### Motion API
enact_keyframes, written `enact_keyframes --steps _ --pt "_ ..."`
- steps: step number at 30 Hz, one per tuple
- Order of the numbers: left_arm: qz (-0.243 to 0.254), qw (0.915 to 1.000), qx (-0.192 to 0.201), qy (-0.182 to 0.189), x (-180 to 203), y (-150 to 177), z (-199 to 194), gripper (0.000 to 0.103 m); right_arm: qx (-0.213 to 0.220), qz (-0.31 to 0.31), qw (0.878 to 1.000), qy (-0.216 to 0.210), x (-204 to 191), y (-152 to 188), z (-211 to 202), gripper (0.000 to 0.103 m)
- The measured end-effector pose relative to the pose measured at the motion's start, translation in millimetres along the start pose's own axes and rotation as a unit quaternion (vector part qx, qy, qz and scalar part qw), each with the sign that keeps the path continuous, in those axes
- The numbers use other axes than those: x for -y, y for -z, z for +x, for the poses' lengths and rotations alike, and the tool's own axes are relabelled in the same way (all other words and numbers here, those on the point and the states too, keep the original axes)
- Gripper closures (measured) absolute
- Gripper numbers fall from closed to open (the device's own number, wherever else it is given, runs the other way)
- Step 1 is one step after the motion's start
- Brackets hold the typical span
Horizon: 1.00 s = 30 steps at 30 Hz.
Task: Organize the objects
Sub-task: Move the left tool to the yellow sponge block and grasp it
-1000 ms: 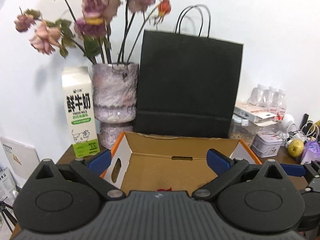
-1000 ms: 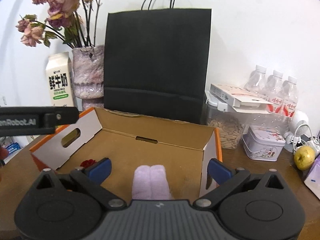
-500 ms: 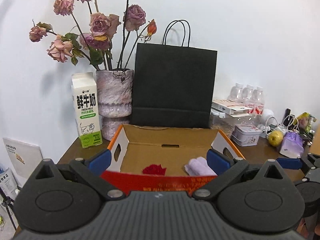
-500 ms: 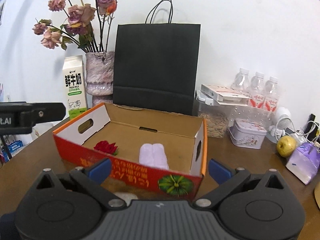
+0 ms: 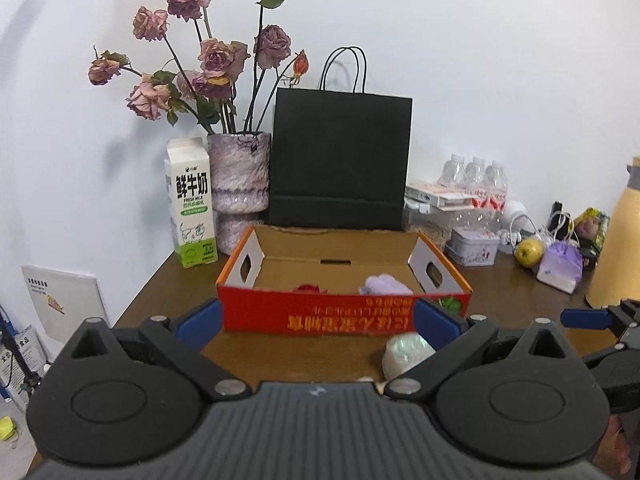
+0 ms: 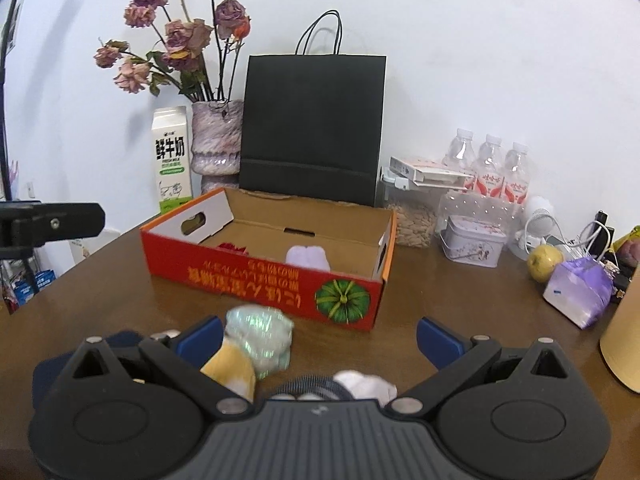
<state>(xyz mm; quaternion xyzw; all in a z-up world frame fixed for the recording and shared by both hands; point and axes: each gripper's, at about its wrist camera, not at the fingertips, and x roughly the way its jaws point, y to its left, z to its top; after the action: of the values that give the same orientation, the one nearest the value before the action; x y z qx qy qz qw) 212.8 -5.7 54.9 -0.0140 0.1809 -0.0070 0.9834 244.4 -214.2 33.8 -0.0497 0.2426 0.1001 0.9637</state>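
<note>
1. White, plain wall behind; a glossy dark-brown wooden surface (image 6: 100, 280) carries everything.
2. Box (image 6: 256, 276): shallow open corrugated cardboard tray, red printed front with a green pumpkin, white end flaps with oval handle slots. It sits mid-surface.
3. Inside the box: a soft lilac roll (image 6: 307, 258) towards the right and a crumpled red rose (image 6: 232, 248) towards the left, apart.
4. In front of the box, on the surface: a shimmery pale-green bundle (image 6: 260, 336), a yellow fuzzy item (image 6: 232, 372) touching it, and a white fluffy piece (image 6: 366, 386).
5. Behind the box: matte black paper bag (image 5: 340, 168), mottled pink vase (image 5: 238, 176) of dried roses, milk carton (image 5: 190, 204).
6. Left tongs (image 5: 318, 318): blue pads apart, holding nothing.
7. Right tongs (image 6: 318, 336): pads apart, the bundle just beside the left pad.
</note>
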Motion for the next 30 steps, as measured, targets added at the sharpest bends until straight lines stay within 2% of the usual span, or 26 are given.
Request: enact_keyframes --steps 17,30 --pt "-0.002 0.9987 -0.045 -0.024 2 48 -43 0.0 -0.024 -0.004 1.0 -0.008 11 60 -45 0.0" --pt "-0.009 0.9929 -0.114 -0.03 5 98 -36 0.0 -0.063 -0.002 0.998 -0.008 27 99 -45 0.0"
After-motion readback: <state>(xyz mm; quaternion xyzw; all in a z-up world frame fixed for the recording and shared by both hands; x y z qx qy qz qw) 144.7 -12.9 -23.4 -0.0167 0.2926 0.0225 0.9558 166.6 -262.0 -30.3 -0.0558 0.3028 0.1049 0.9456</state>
